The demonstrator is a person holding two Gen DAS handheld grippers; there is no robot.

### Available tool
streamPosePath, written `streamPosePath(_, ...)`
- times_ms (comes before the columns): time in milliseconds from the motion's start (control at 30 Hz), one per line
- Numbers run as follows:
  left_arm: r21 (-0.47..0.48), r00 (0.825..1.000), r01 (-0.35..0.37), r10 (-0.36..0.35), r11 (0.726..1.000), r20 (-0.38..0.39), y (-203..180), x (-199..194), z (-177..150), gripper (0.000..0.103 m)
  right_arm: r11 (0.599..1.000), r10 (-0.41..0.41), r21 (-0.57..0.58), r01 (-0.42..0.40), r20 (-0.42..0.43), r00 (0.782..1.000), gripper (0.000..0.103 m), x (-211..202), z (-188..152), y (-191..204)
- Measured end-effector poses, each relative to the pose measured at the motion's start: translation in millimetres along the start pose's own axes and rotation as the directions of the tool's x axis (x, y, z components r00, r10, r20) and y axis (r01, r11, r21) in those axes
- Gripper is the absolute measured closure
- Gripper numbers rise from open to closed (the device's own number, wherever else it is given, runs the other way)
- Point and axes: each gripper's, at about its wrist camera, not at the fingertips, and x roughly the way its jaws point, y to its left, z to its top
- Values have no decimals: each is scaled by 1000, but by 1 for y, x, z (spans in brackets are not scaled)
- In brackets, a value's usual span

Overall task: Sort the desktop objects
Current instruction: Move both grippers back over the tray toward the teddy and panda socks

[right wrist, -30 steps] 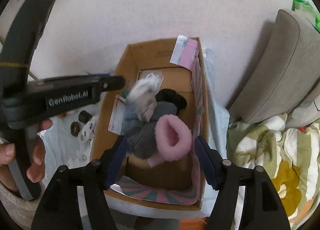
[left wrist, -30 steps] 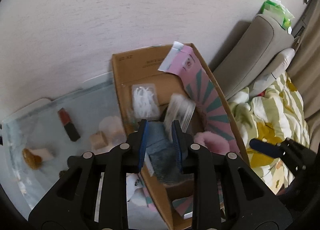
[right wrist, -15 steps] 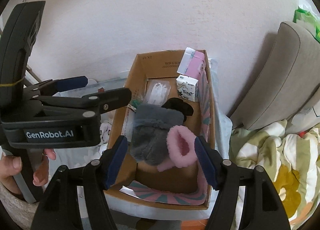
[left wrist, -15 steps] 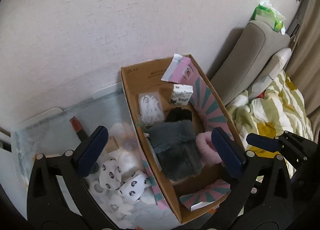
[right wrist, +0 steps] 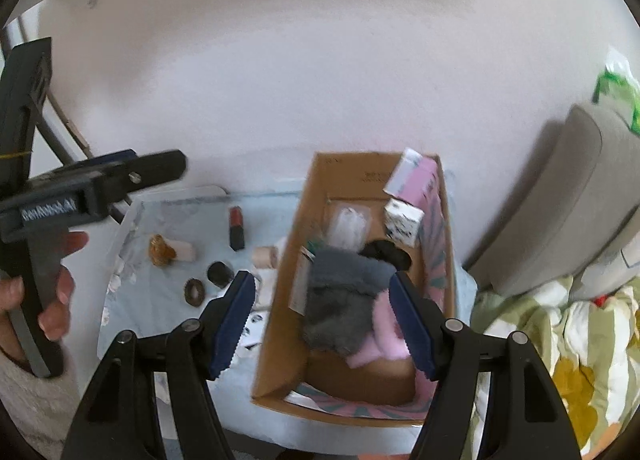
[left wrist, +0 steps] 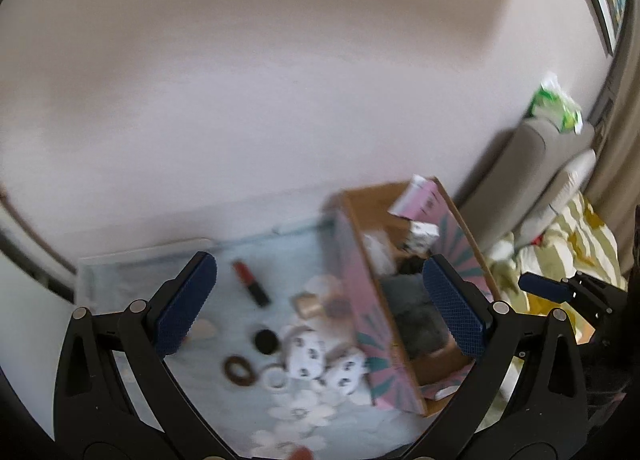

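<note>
A cardboard box [right wrist: 298,220] [left wrist: 356,244] stands on a light blue desk mat [right wrist: 180,268]. In it lie a grey fluffy slipper [right wrist: 340,292], a pink fluffy slipper [right wrist: 384,336], a small white carton [right wrist: 403,222], a clear bag [right wrist: 347,226] and a black item [right wrist: 386,252]. My left gripper [left wrist: 320,304] is open and empty, high above the mat. My right gripper [right wrist: 326,326] is open and empty above the box's near end. On the mat lie a lipstick [left wrist: 250,284] [right wrist: 236,228], a black cap [left wrist: 266,341], a brown ring [left wrist: 240,370] and white patterned socks [left wrist: 308,354].
A grey sofa back [right wrist: 560,196] stands right of the box, with a green packet [right wrist: 616,96] on top. A yellow-striped blanket [right wrist: 560,340] lies at the right. A plain wall is behind the desk. An amber item [right wrist: 160,251] and a beige roll [right wrist: 266,256] lie on the mat.
My left gripper let go of the small white carton into the box, opened wide, and pulled up and left over the mat. The right gripper stayed open and drew back a little.
</note>
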Motion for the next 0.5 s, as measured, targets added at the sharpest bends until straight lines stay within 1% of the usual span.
streamPosePath(100,-37,999,-18,19,999,30,28,-19,-1,0,1000,16,-18,-15,14,1000,38,0,4,15)
streamPosePath(233,-82,995,-74,79,994,64,66,-42,-7,0,998,35,-55,-33,28,999,38,5,11,41)
streamPosePath(333,-124,991,-95,106,988,87,93,-57,-14,0,996,50,-80,-48,29,998,38,9,14,59)
streamPosePath(400,-155,986,-120,135,981,93,111,-63,-21,0,994,62,-96,-59,28,998,38,12,14,70)
streamPosePath(500,-200,984,-130,150,971,91,136,-66,-32,0,989,86,-122,-84,7,996,38,24,11,87)
